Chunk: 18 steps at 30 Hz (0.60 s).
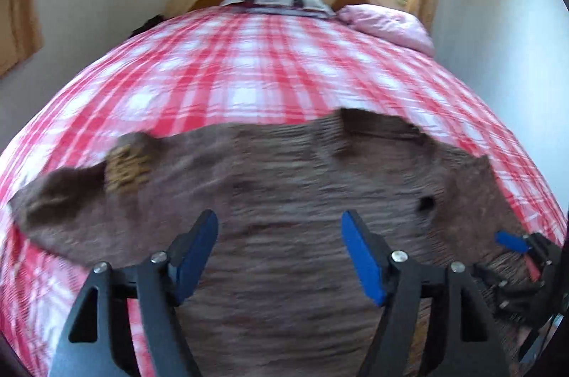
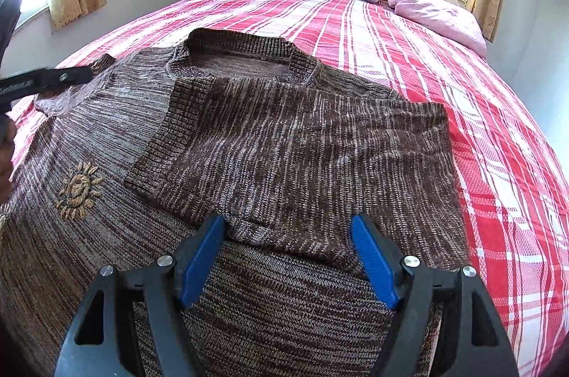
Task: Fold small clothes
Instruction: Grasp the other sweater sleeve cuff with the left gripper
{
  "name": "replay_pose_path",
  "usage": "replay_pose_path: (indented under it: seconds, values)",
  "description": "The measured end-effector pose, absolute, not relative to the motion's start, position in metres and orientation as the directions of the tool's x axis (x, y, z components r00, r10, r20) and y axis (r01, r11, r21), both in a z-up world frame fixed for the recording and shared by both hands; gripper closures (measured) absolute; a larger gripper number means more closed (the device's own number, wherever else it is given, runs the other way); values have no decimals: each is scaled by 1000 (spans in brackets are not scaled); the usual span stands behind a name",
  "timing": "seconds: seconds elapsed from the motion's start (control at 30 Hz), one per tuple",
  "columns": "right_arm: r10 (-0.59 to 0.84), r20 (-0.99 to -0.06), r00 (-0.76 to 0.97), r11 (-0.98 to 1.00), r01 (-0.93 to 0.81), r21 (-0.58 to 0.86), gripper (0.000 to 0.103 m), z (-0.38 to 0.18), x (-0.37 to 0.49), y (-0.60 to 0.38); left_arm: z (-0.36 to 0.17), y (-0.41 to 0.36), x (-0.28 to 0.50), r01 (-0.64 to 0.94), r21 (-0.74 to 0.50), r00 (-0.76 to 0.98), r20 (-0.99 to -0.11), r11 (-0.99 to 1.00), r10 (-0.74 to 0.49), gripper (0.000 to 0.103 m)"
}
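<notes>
The left gripper (image 1: 279,254) is wide open above the sweater (image 1: 284,199), holding nothing. The right gripper (image 2: 288,258) is wide open above the sweater too.

A: Garment?
B: Brown marled knit sweater (image 2: 284,142), flat on the bed, collar toward the headboard. Right sleeve folded across the chest.
A: Markings?
B: Tan embroidered sun (image 2: 77,190) on its left front.

Sweater (image 1: 284,199): motion-blurred in left view, knit unreadable; hem cut off at 6 o'clock.
Right gripper (image 1: 512,243): cropped at 4 o'clock, jaw state indeterminable there.
</notes>
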State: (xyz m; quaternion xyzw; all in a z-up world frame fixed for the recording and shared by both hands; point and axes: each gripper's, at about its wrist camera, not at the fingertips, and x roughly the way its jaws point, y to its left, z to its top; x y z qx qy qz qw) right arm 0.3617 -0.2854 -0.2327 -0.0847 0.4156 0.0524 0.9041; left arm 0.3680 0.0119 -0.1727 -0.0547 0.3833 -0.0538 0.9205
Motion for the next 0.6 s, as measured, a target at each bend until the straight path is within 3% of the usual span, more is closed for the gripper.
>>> replay_pose_path:
  seconds: [0.37,0.6]
  values:
    - [14,-758,653,979,-164,-124,28,-232,361,-283,-193,171,351,-320,-135,652,-749,938,115,29]
    - [3,-755,655,977,-162,-136,27,-232,360,-282,-206,239,355,-416,-303,655,-754,857,52,33]
